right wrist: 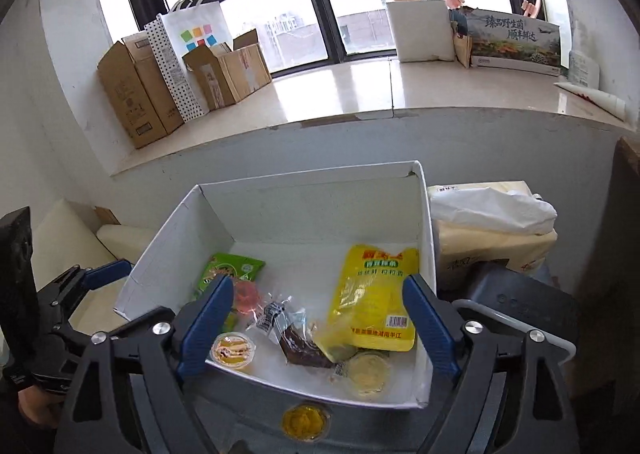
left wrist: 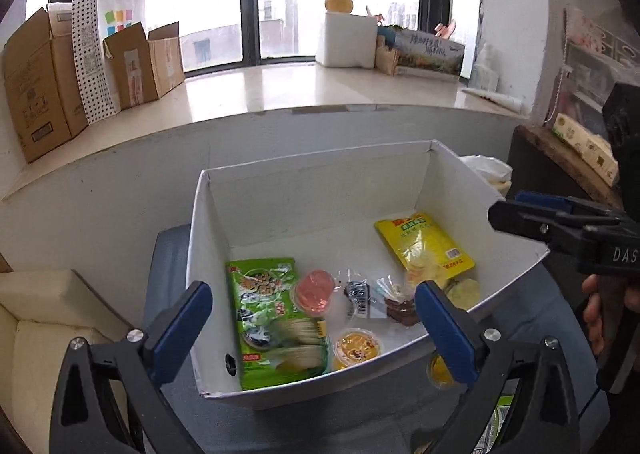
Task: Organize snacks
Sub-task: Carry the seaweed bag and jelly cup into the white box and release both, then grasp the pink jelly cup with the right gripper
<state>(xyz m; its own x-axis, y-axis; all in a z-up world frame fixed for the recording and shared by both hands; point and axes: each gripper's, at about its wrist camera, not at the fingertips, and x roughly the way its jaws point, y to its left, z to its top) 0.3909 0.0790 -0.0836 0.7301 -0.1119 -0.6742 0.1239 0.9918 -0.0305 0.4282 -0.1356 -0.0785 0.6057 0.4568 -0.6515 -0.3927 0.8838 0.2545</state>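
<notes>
Both hand-held grippers, left (left wrist: 314,330) and right (right wrist: 318,326), spread, yellow packet (right wrist: 374,302) lengthwise toward window, perhaps slightly tilted

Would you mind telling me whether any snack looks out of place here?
Yes: one yellow jelly cup sits outside the white box, on the dark surface just before its near wall, while the other snacks lie inside. Both grippers, left and right, are open and empty.

White box (right wrist: 424,214) holds snack packets and jelly cups; one yellow cup (right wrist: 306,422) lies outside.
</notes>
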